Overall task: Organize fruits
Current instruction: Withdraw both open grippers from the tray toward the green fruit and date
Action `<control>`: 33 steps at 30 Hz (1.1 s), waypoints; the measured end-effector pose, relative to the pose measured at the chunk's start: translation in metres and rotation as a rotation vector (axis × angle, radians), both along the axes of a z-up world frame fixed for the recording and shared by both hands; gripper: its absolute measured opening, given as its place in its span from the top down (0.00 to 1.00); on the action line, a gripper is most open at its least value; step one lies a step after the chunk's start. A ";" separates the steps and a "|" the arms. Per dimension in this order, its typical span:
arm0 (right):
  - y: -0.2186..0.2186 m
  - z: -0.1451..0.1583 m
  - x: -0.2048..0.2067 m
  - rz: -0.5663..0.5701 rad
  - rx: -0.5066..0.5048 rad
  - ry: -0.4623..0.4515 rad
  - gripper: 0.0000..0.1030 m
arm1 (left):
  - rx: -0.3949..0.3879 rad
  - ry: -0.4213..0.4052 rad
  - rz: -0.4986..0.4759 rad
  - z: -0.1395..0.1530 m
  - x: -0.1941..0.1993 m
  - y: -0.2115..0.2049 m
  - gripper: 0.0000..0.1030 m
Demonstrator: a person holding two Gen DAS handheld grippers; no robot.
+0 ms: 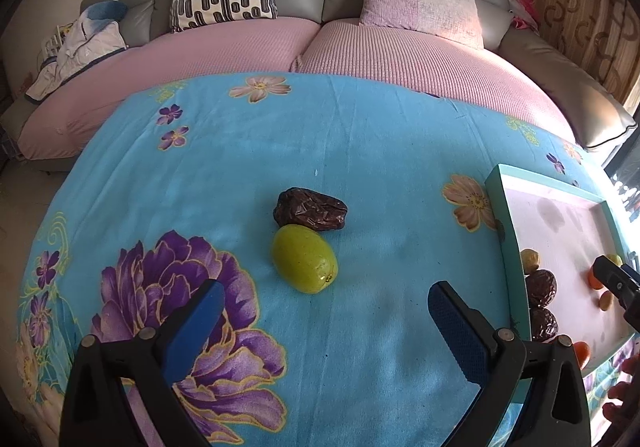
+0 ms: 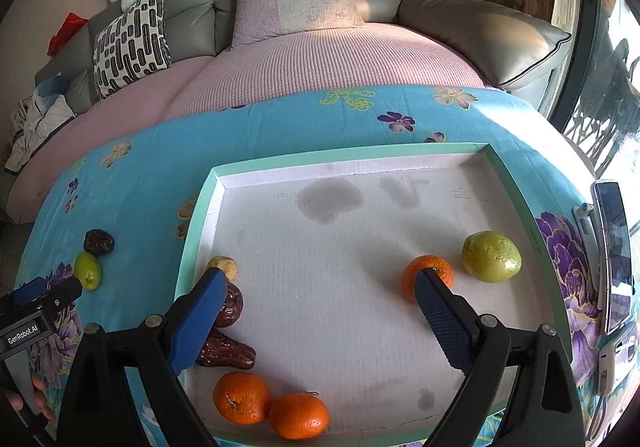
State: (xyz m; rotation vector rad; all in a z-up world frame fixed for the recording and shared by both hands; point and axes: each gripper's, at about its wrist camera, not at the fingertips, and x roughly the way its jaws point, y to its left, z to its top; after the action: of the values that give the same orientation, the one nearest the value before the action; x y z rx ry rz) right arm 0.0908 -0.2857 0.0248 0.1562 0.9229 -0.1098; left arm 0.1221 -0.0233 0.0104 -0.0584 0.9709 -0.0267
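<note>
The left tool [image 1: 324,311] stands wide open with nothing between its blue pads, poised over the blue floral cloth [image 1: 380,151] that covers the counter. Just ahead of it lie a green fruit [image 1: 305,258] and a dark wrinkled date [image 1: 310,209], the two touching, the date on the far side. The right tool [image 2: 318,287] is likewise spread wide and holds nothing; it hangs over the white floor of a shallow tray with a mint-green rim [image 2: 352,157]. Its left pad overlaps a dark date [image 2: 232,305] near the tray's left wall, and its right pad tip covers part of an orange [image 2: 430,271]; whether either pad touches the fruit cannot be told. Only the right wrist view shows the tray's full contents: a large green fruit [image 2: 492,256] just beside that orange, two oranges [image 2: 242,397] touching at the near edge, another date [image 2: 228,353], a small tan fruit [image 2: 224,266], and a phone [image 2: 612,251] at the counter's right edge. The left wrist view shows only the tray's near corner.
</note>
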 end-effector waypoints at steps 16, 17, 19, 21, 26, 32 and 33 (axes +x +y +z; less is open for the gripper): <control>0.033 -0.006 0.006 0.116 0.009 -0.042 0.08 | -0.017 -0.101 0.010 0.012 0.001 0.017 0.00; 0.035 -0.007 0.007 0.118 0.013 -0.038 0.08 | -0.020 -0.106 0.009 0.012 0.002 0.019 0.00; 0.038 -0.010 0.009 0.120 0.021 -0.032 0.08 | -0.022 -0.114 0.018 0.012 0.005 0.023 0.00; 0.045 -0.010 0.011 0.138 0.008 -0.032 0.08 | -0.038 -0.117 0.035 0.012 0.007 0.029 0.00; 0.074 -0.006 0.014 0.228 -0.037 -0.062 0.08 | -0.104 -0.122 0.058 0.013 0.014 0.048 0.00; 0.111 -0.001 0.017 0.307 -0.031 -0.096 0.08 | -0.121 -0.118 0.060 0.018 0.020 0.068 0.00; 0.115 -0.001 0.018 0.315 -0.020 -0.098 0.08 | -0.110 -0.119 0.067 0.019 0.021 0.071 0.00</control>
State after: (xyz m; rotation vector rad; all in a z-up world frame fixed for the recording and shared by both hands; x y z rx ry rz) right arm 0.1092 -0.1702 0.0241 -0.0036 0.8378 0.1787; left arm 0.1429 0.0480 0.0290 -0.1883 0.8480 -0.0220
